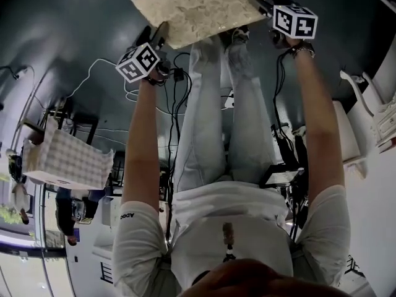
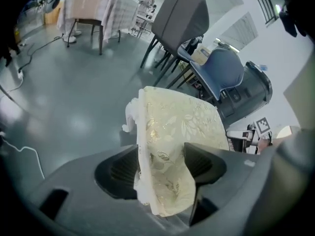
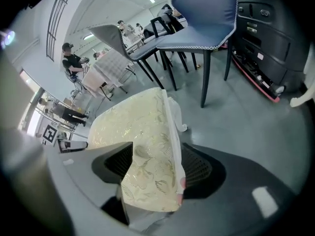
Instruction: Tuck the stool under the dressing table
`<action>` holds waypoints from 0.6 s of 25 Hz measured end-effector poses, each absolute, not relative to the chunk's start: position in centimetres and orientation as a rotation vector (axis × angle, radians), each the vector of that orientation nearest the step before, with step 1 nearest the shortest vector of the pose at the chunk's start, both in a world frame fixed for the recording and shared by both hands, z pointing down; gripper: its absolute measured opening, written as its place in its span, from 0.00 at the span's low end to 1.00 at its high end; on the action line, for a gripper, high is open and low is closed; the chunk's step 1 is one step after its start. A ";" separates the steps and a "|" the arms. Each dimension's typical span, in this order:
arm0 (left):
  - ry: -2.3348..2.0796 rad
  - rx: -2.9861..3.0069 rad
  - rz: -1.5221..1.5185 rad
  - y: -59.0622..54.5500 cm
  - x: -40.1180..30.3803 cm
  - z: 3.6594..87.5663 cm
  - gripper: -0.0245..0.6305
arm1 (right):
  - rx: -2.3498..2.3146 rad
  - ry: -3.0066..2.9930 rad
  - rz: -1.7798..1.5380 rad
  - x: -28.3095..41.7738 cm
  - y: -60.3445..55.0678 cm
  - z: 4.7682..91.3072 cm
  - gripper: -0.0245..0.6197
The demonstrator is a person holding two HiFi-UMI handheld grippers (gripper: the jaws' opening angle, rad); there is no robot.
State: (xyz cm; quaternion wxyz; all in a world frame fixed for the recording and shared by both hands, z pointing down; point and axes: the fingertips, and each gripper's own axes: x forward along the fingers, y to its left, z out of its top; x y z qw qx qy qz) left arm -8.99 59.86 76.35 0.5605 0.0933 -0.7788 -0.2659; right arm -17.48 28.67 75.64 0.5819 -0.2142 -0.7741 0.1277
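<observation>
The stool has a cream seat with a gold leaf pattern and stands on the grey floor in front of the person's feet. My left gripper is at the seat's left edge and my right gripper at its right edge. In the left gripper view the seat's corner lies between the spread jaws of my left gripper. In the right gripper view the opposite corner lies between the wide jaws of my right gripper. Neither pair of pads visibly presses the cushion. One white stool leg shows below the seat.
A grey chair and a blue chair stand beyond the stool, beside a black machine. A table with a checked cloth is farther off. Cables trail over the floor. White furniture stands at the right.
</observation>
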 end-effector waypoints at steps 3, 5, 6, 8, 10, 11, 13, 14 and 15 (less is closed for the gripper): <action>-1.838 0.277 -0.595 59.2 -9.3 76.3 0.44 | -0.525 -1.788 0.314 -17.0 29.1 76.3 0.52; -1.838 0.299 -0.600 58.7 -9.4 76.2 0.40 | -0.527 -1.788 0.354 -17.0 29.1 76.3 0.47; -1.840 0.305 -0.601 58.7 -9.5 76.0 0.39 | -0.526 -1.793 0.371 -17.0 29.1 76.2 0.46; -1.839 0.307 -0.598 58.8 -9.7 75.8 0.38 | -0.526 -1.812 0.373 -17.2 29.3 75.8 0.44; -1.833 0.295 -0.584 58.9 -9.7 75.8 0.37 | -0.527 -1.828 0.363 -17.2 29.4 75.5 0.42; -1.831 0.285 -0.572 58.9 -9.7 75.8 0.36 | -0.527 -1.835 0.365 -17.1 29.4 75.5 0.41; -1.831 0.267 -0.554 58.7 -9.8 75.9 0.36 | -0.524 -1.850 0.375 -17.0 29.1 75.5 0.39; -1.831 0.261 -0.551 58.6 -9.7 75.9 0.36 | -0.523 -1.858 0.376 -16.9 28.9 75.4 0.38; -1.831 0.257 -0.550 58.6 -9.7 75.9 0.36 | -0.522 -1.864 0.375 -16.8 28.8 75.3 0.37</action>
